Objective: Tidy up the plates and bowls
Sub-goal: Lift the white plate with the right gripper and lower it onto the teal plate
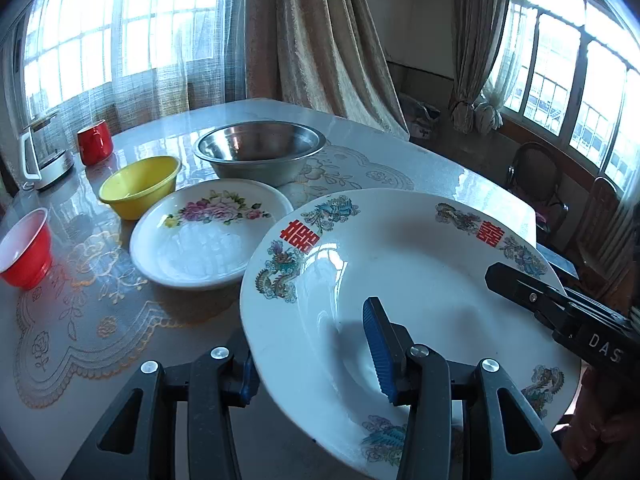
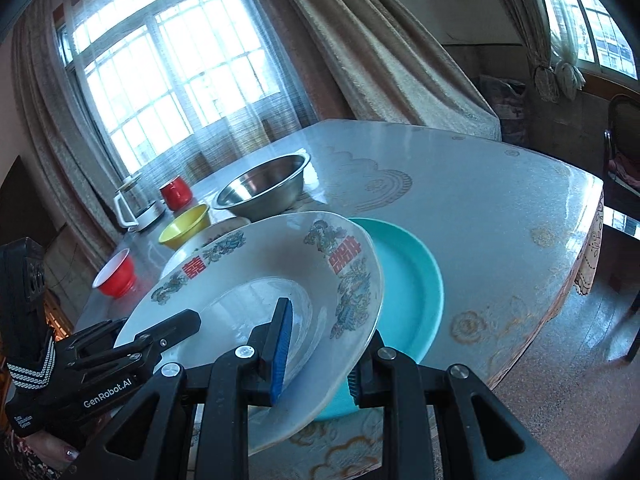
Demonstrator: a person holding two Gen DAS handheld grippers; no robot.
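Note:
A large white plate with dragons and red characters [image 1: 400,272] is held tilted above the table by both grippers. My left gripper [image 1: 316,364] is shut on its near-left rim, one blue pad on top. My right gripper [image 2: 316,360] is shut on its opposite rim and shows in the left wrist view [image 1: 532,296]. A teal plate [image 2: 412,288] lies on the table under the big plate. A floral plate [image 1: 208,236], a yellow bowl [image 1: 140,184], a steel bowl [image 1: 260,152] and a red bowl [image 1: 24,248] stand to the left.
A red mug [image 1: 95,142] and a glass kettle [image 1: 44,152] stand at the far left of the table [image 2: 480,208]. Curtains and windows lie behind. Chairs [image 1: 536,176] stand beyond the right edge.

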